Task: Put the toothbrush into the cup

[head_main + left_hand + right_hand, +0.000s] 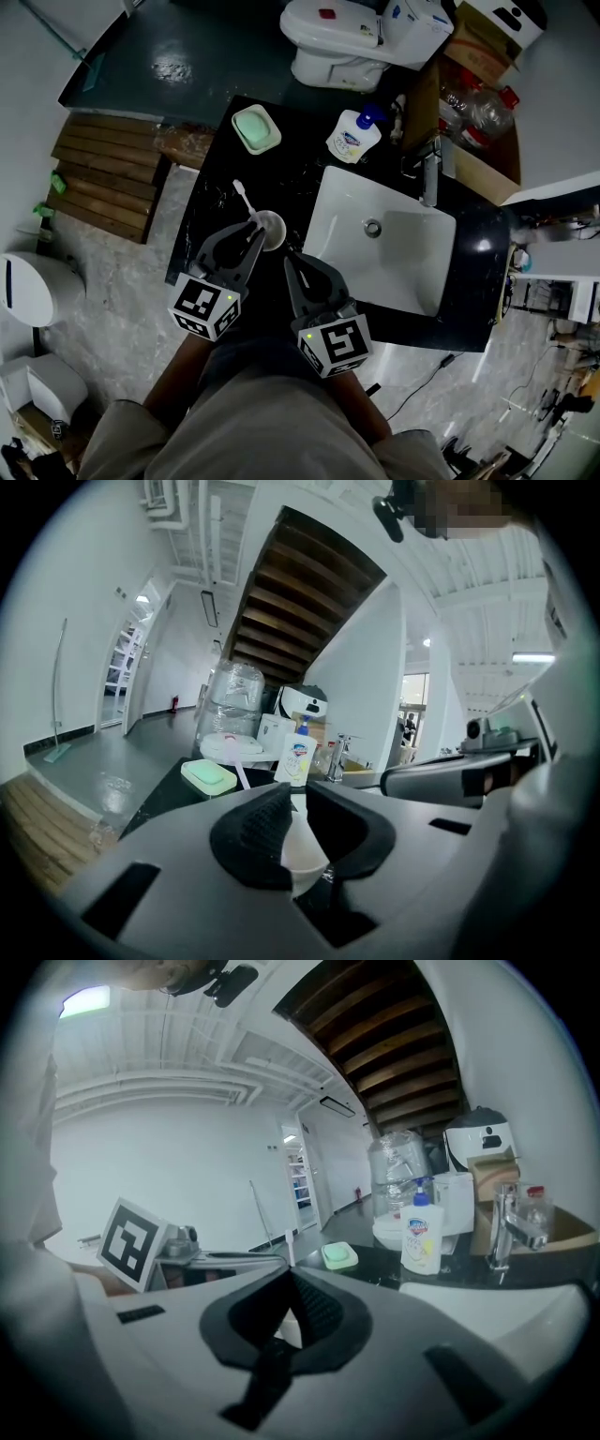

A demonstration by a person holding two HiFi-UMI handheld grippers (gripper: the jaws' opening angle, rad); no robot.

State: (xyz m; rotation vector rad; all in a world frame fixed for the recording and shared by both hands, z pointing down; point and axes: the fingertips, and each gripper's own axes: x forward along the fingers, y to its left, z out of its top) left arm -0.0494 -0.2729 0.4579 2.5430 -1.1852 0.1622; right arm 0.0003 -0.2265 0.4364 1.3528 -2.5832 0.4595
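And there it is: the toothbrush [243,195] stands in the cup [271,230], handle down inside, bristle end poking up and leaning away from you toward the soap dish [256,128]. The cup sits upright on the black counter [208,217], just beside the sink [349,264], so by the look of it the main job is done. Your left gripper [248,234] hovers right at the cup. Its own view shows the jaws a narrow gap apart with the white cup filling that gap, nothing clamped. Whether a pad brushes the rim is hard to call from here. Your right gripper [292,262] hangs just beside the cup on the sink side, jaws pressed together at the tips and holding nothing. What's left, as I read it, is small: draw both grippers clear without nudging the cup, because the brush leans and the cup stands near the counter's front edge. Back out straight and level, left one first, and this one's in the bag.
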